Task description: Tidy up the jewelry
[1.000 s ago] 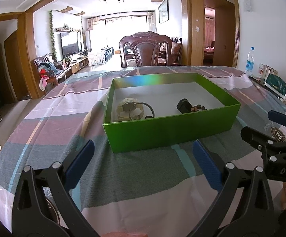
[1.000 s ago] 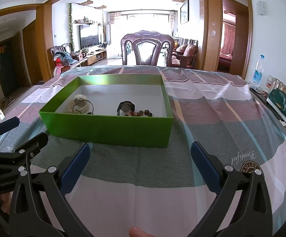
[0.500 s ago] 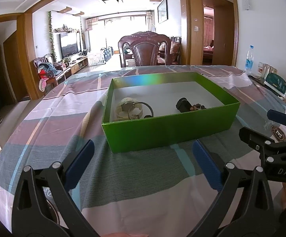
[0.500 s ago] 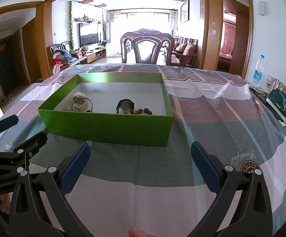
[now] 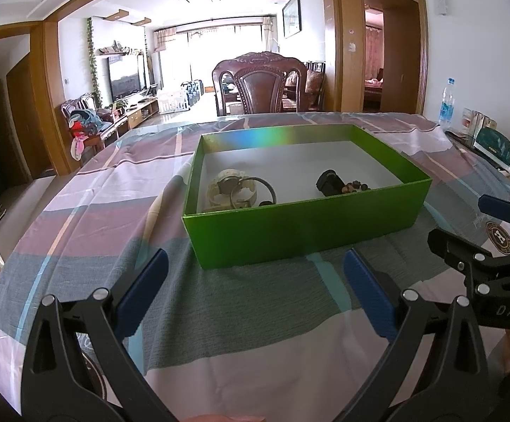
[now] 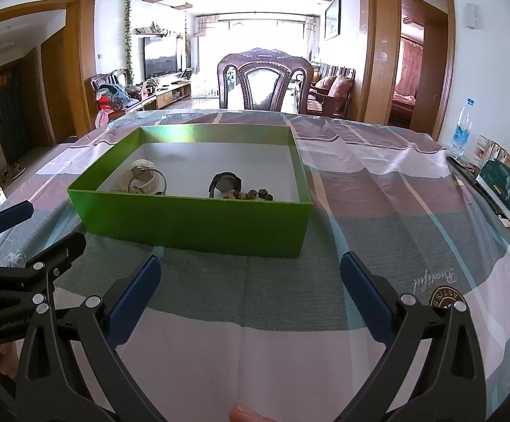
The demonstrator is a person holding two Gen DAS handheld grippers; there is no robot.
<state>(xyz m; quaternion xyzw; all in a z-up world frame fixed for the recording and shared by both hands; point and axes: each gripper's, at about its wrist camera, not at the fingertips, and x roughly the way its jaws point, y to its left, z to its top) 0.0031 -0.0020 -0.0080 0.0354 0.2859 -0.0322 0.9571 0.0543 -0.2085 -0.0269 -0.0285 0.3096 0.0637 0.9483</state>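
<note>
Two hand-held grippers hover side by side above a striped tablecloth [image 5: 240, 309], both spread wide and holding nothing. The left gripper [image 5: 255, 281], with its blue pads [image 5: 142, 292], points at the near wall of a green box [image 5: 300, 225]; the right gripper [image 6: 249, 281] sits just beside it (its black frame shows at the left view's right edge). The box lies on the cloth ahead of both tools. On its white floor, toward the left, rest a pale bracelet [image 6: 142, 179] and a thin dark ring [image 5: 255, 190] overlapping it; toward the right, a black watch [image 6: 225, 184] lies against a string of brown beads [image 6: 251, 195]. Beyond the table stand a carved wooden chair [image 5: 260, 86] and, at far right, a water bottle [image 6: 463, 128].
</note>
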